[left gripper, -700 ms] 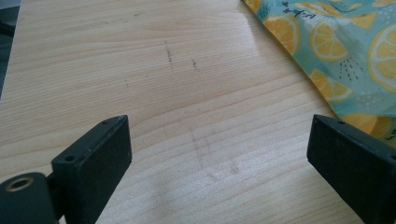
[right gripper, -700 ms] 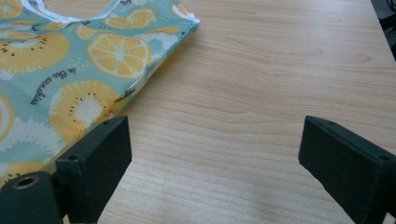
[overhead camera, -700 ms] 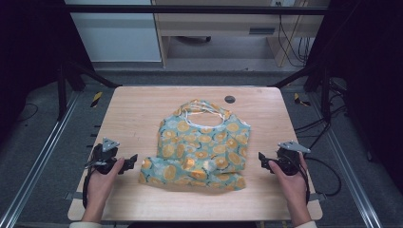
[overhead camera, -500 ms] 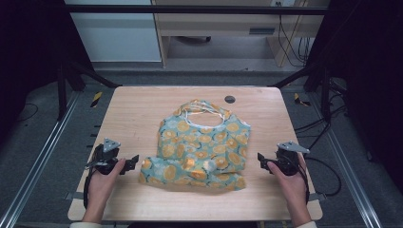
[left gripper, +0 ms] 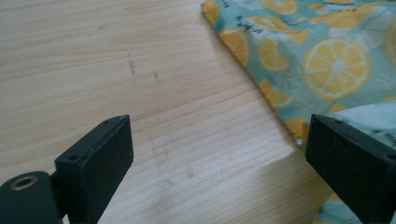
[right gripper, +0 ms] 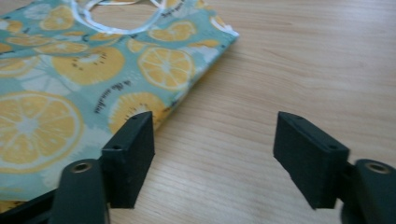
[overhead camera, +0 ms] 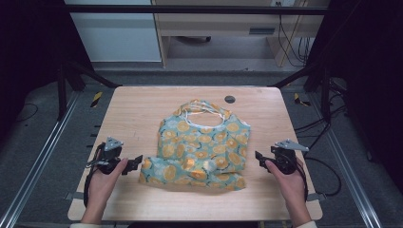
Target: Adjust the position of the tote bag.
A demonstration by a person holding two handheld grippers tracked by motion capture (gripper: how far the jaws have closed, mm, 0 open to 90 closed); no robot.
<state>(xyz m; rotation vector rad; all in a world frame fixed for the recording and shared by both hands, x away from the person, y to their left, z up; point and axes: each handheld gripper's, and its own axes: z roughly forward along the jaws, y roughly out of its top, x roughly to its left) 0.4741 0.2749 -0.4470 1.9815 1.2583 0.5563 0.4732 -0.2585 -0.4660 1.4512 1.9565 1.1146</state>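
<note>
Left gripper (overhead camera: 135, 164) rests low over the counter (overhead camera: 133, 114), jaws spread wide with bare wood between them. The bag (overhead camera: 202, 147), teal cloth printed with lemon slices, lies flat just beside it, its folded lower corner close to one jaw. Right gripper (overhead camera: 260, 158) sits at the bag's opposite edge, jaws also apart and holding nothing, the cloth edge just beside one jaw. The bag's handles (overhead camera: 204, 108) lie on the far side from both grippers.
</note>
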